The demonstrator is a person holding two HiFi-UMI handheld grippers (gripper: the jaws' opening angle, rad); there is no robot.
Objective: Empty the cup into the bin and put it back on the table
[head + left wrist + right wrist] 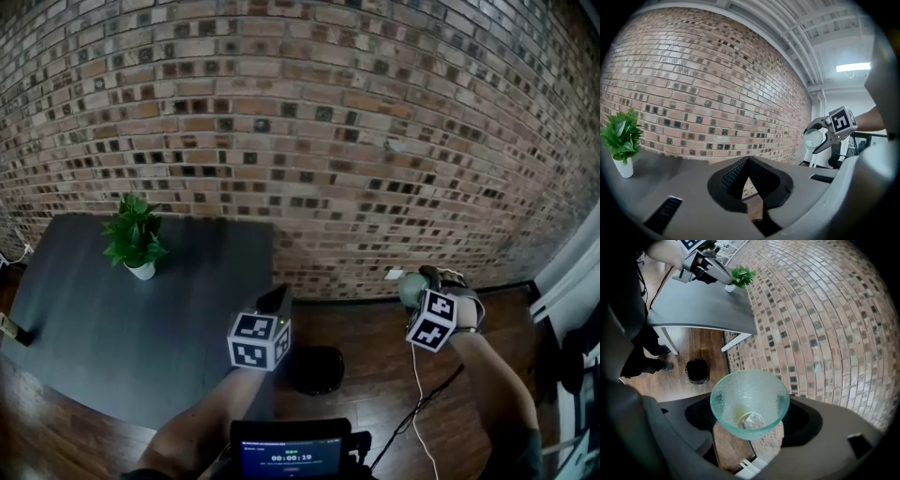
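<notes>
Gripping the cup point(750, 397) in the right gripper point(751, 417): jaws spread wide, pressed on its two sides, open mouth turned toward that gripper's own camera. Translucent pale green, pebbled wall. At the bottom a faint yellowish patch, too unclear to name. Held up in the air above the wood floor point(375, 380), close to the brick wall point(309, 122), clear of the dark grey surface point(141, 328).

Only from the right gripper view: inside of the cup, and down past its rim the black bin point(697, 370) on the floor near a white leg of the surface, off to one side of the cup rather than straight below.

From the head view alone: spacing on the ground, with the bin between the two grippers and just off the corner of the surface. Also a small screen point(291, 455) at the bottom edge.

Left gripper point(749, 161): jaws closed tip to tip, nothing between them, raised near that corner of the surface. From its view, not the others: the cup side-on in the far gripper, tilted, plus a ceiling lamp point(853, 67).

At the back of the surface, near the wall, a green plant point(134, 234) in a white pot point(141, 271).
</notes>
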